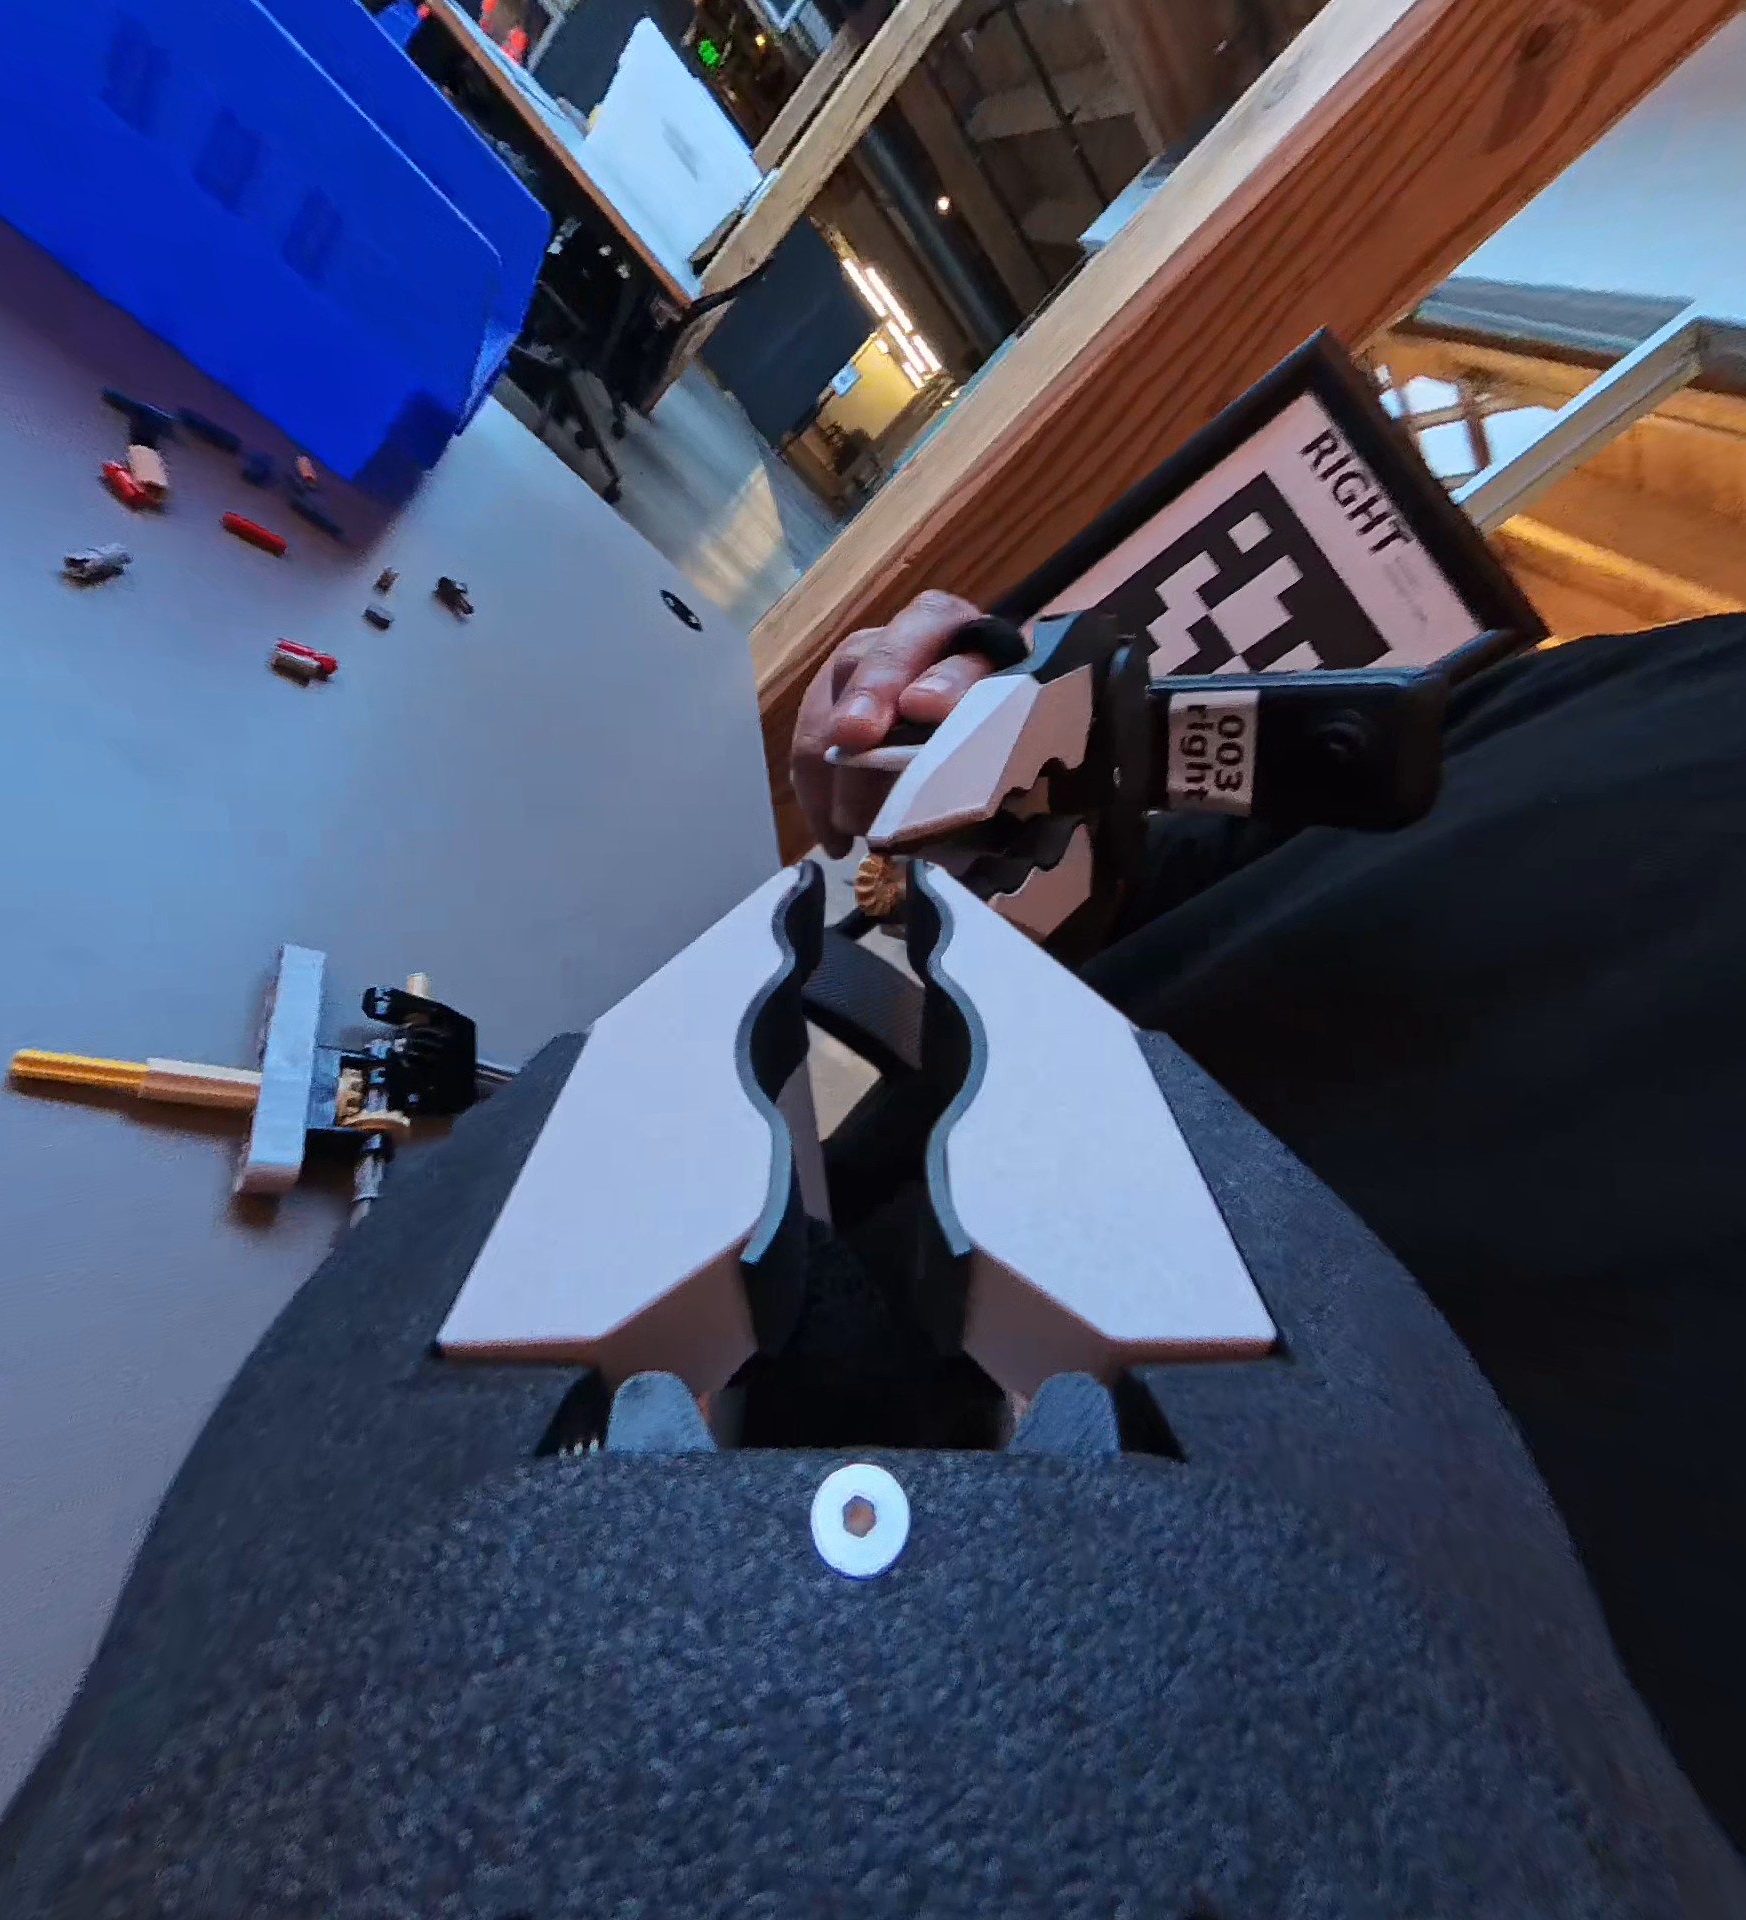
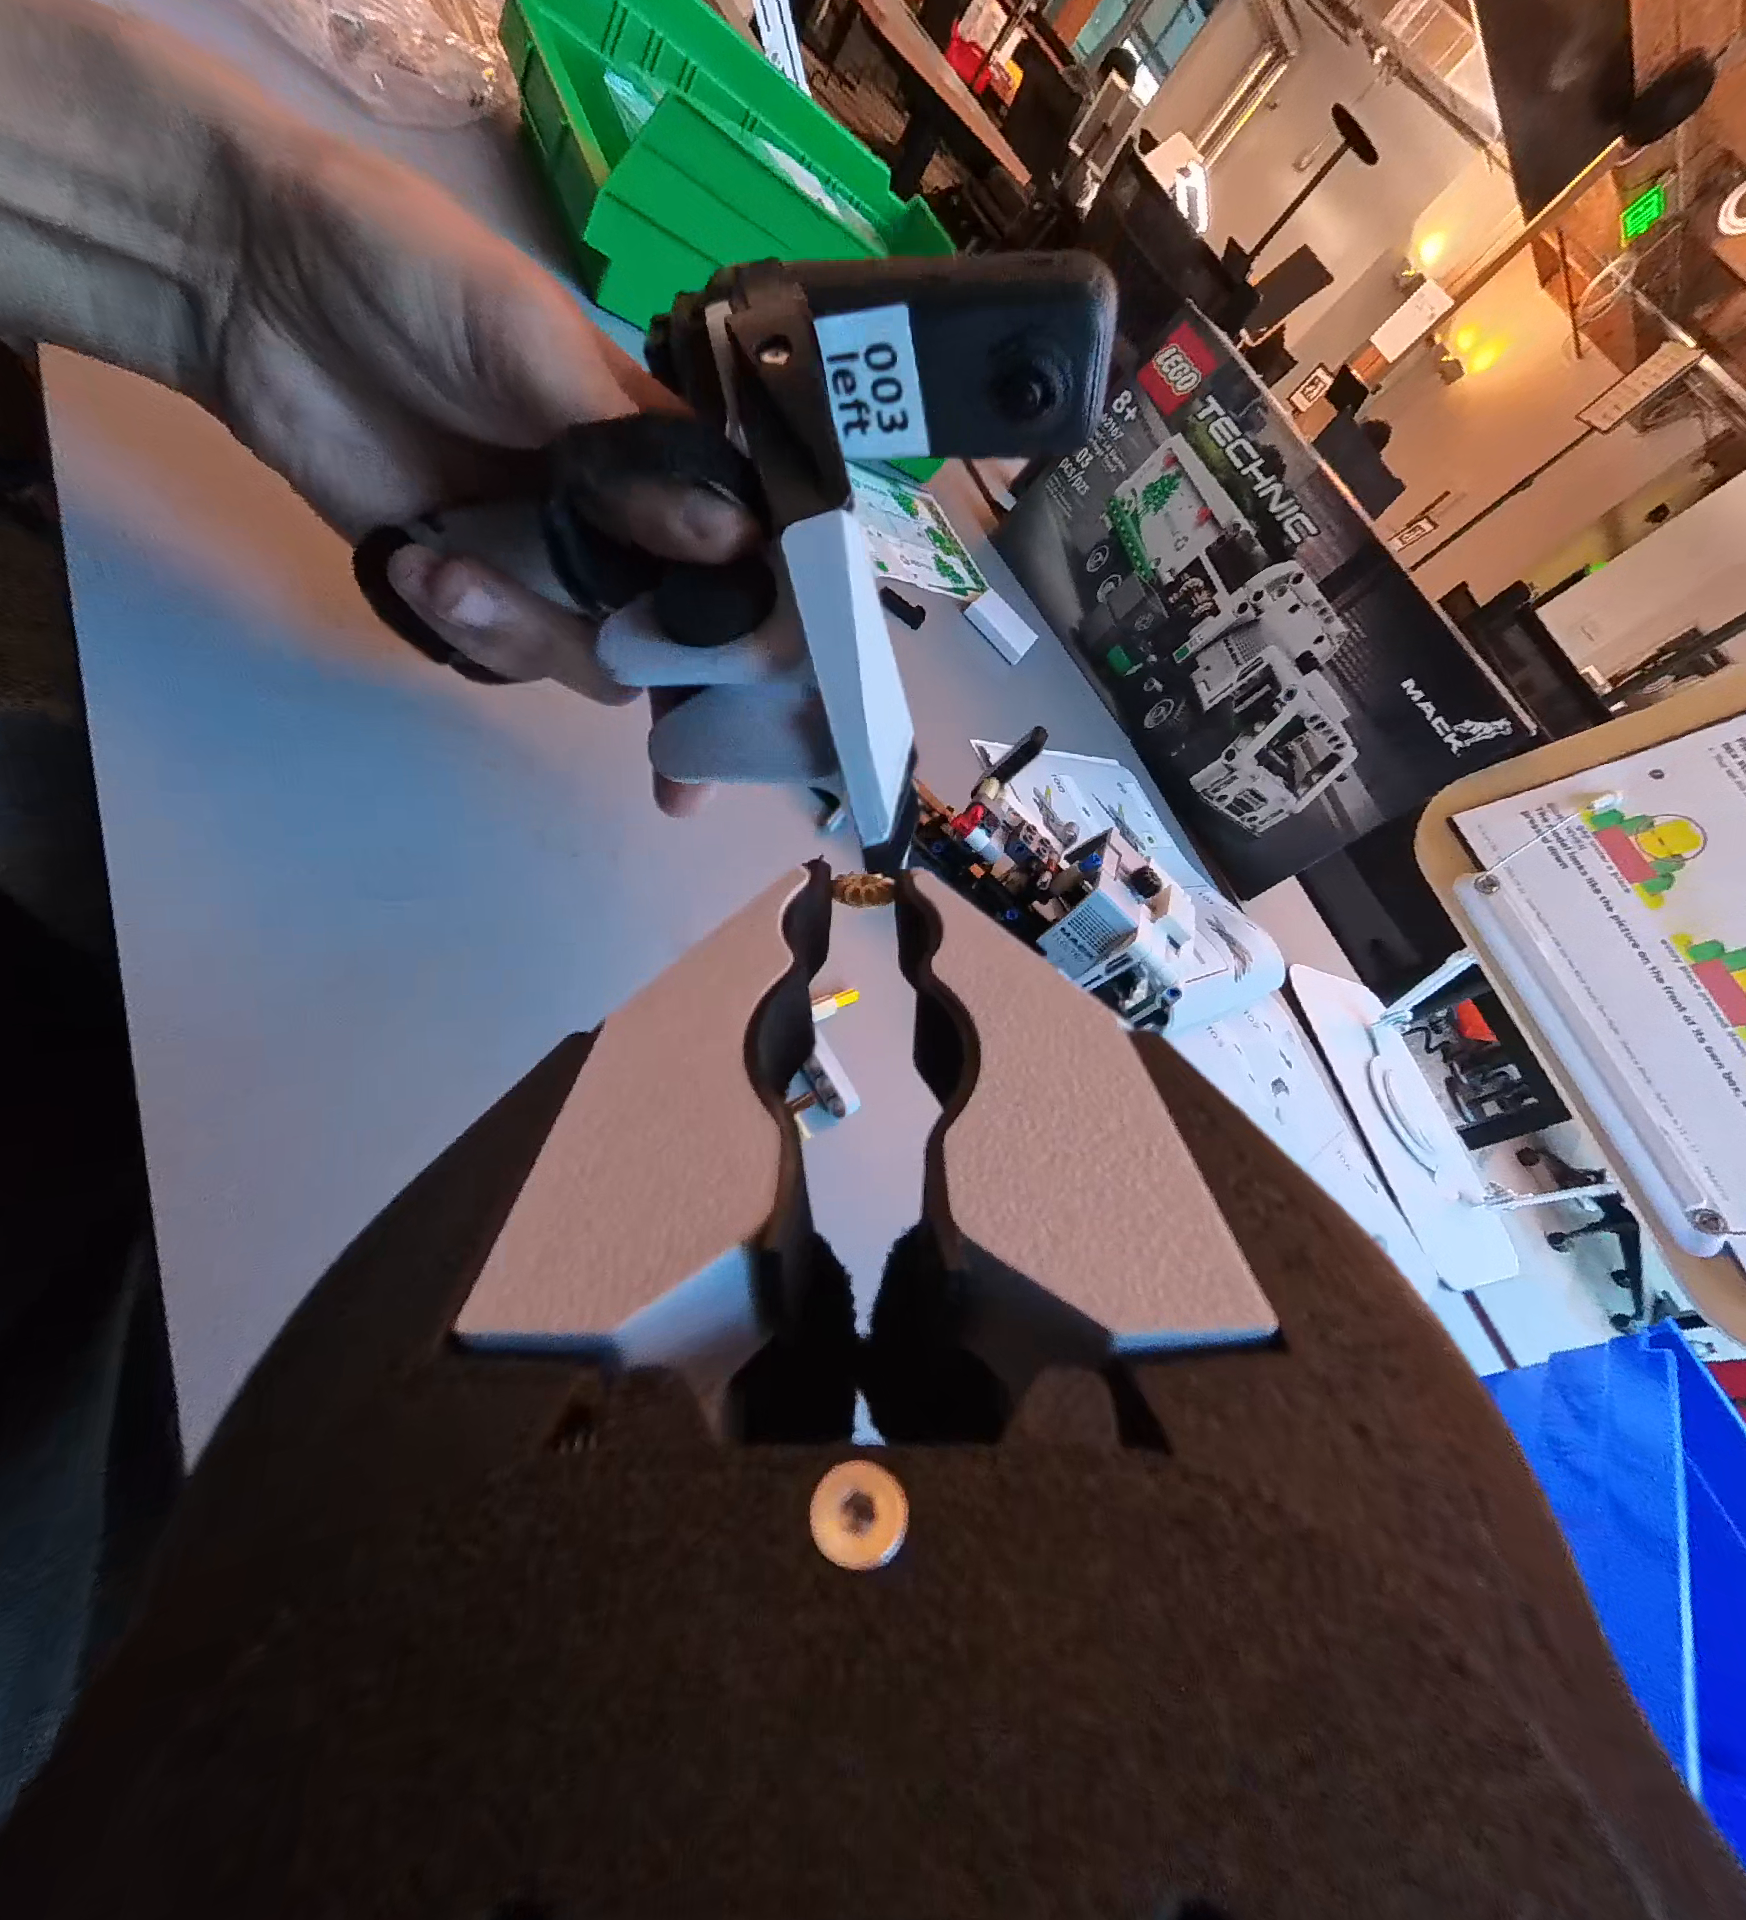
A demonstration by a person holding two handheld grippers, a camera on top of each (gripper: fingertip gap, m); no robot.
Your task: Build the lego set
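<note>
A small tan gear (image 2: 861,888) sits pinched between the tips of my right gripper (image 2: 861,881), held above the grey table. In the left wrist view the gear (image 1: 874,896) is just beyond my left gripper (image 1: 864,878), whose jaws stand narrowly apart with nothing between the pads. The right gripper (image 1: 895,844) comes in from the right, tip to tip with the left. The left gripper (image 2: 890,847) shows edge-on from above. A part-built assembly (image 1: 287,1070) with a grey beam and a yellow axle lies on the table to the left; it also shows between the right fingers (image 2: 833,1086).
Loose red, blue and grey pieces (image 1: 256,532) lie beside a blue bin (image 1: 225,208). A wooden beam (image 1: 1160,364) borders the table. A green bin (image 2: 734,177), the set's box (image 2: 1253,582), a part-built truck on a booklet (image 2: 1087,914) and an instruction board (image 2: 1679,987) stand beyond. The grippers are tip to tip, or close to it.
</note>
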